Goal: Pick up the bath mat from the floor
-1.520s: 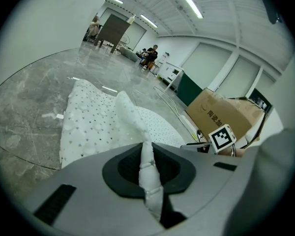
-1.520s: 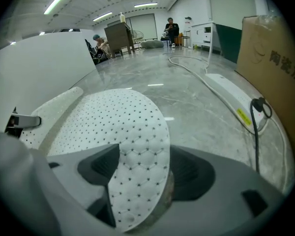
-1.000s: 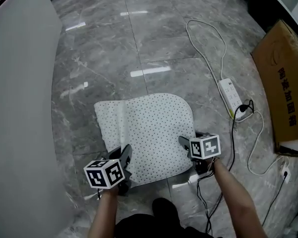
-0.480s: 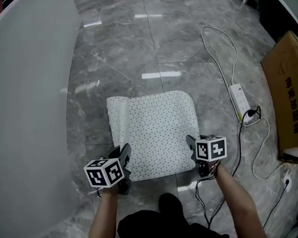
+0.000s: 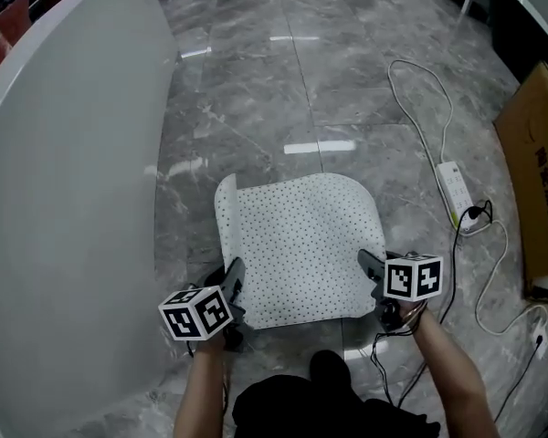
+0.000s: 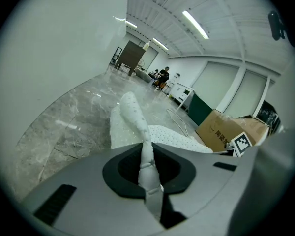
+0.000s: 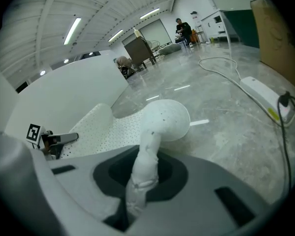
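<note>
Pinching the near-left corner of the white dotted bath mat (image 5: 301,245) tight in the left gripper (image 5: 234,281), fabric bunched between the jaws. Same deal with the right gripper (image 5: 372,267) on the near-right corner, just done squeezing down on it. Stretching away from both grippers, sagging toward the grey marble floor (image 5: 347,80), left edge curled over.
</note>
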Demonstrator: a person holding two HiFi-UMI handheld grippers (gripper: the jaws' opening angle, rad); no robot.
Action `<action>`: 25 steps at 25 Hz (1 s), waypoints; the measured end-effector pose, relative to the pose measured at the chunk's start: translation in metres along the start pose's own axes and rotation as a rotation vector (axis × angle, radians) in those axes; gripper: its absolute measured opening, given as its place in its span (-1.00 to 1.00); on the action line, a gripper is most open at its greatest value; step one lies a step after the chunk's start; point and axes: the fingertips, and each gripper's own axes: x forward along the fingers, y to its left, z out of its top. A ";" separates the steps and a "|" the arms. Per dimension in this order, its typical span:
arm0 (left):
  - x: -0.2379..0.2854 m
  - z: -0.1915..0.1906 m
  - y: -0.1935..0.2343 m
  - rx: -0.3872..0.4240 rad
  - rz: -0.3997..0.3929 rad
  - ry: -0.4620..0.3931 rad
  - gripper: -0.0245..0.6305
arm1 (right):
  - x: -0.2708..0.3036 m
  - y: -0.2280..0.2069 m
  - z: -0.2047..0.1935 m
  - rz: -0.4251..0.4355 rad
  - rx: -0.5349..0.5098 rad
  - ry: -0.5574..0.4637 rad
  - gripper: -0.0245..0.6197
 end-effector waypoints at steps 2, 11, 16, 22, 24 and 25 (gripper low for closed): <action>-0.009 0.009 -0.003 0.012 0.018 -0.007 -0.85 | -0.009 0.007 0.006 0.009 -0.017 -0.001 -0.83; -0.053 0.043 -0.026 -0.004 0.078 -0.012 -0.85 | -0.054 0.030 0.035 0.022 -0.006 0.008 -0.83; -0.091 0.069 -0.061 0.008 0.109 0.010 -0.85 | -0.101 0.053 0.058 0.021 0.036 0.038 -0.83; -0.147 0.112 -0.110 -0.028 0.129 0.033 -0.85 | -0.167 0.105 0.092 0.025 0.058 0.057 -0.83; -0.168 0.131 -0.130 -0.034 0.135 0.034 -0.85 | -0.190 0.124 0.106 0.027 0.062 0.054 -0.83; -0.178 0.141 -0.140 -0.033 0.140 0.036 -0.85 | -0.203 0.134 0.114 0.031 0.063 0.053 -0.83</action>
